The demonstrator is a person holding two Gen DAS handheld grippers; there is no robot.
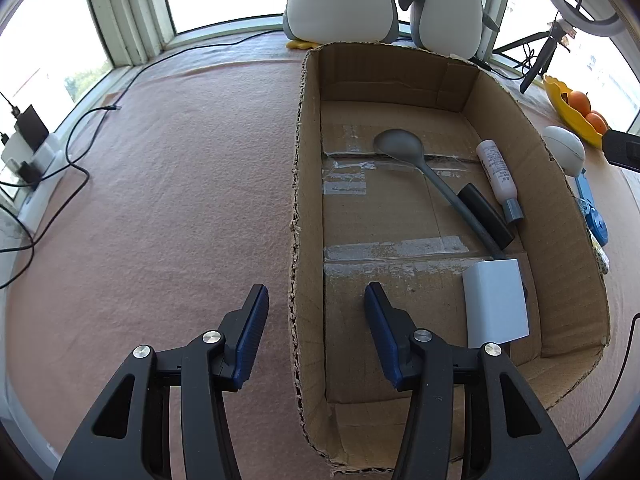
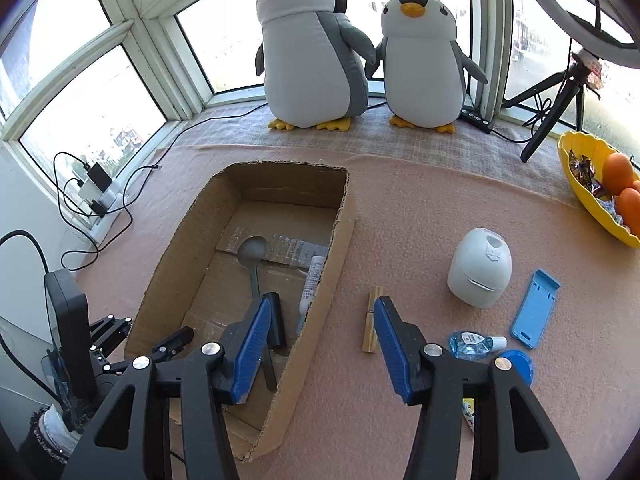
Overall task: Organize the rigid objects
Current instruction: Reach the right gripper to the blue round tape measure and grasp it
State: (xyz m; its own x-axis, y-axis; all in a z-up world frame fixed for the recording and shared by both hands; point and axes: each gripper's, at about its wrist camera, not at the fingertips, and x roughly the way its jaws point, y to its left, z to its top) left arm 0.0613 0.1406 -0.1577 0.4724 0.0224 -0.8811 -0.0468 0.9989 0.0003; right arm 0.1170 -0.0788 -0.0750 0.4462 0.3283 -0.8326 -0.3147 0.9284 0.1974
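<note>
An open cardboard box (image 1: 298,200) lies on the pink cloth. It holds a grey spoon (image 1: 400,144), a white tube (image 1: 498,172), a black bar (image 1: 486,216) and a white block (image 1: 496,304). My left gripper (image 1: 316,300) is open, one finger on each side of the box's left wall and clear of it. My right gripper (image 2: 322,312) is open and empty above the box's right wall (image 2: 340,248). A wooden clip (image 2: 371,320) lies just past its right finger. The left gripper (image 2: 146,334) shows at the box's near left corner.
Right of the box lie a white egg-shaped case (image 2: 480,268), a blue stand (image 2: 536,308), a small clear bottle (image 2: 472,345) and a blue lid (image 2: 518,364). A yellow fruit bowl (image 2: 576,184), a tripod (image 2: 556,100), two plush penguins (image 2: 312,48) and cables (image 2: 100,196) line the windows.
</note>
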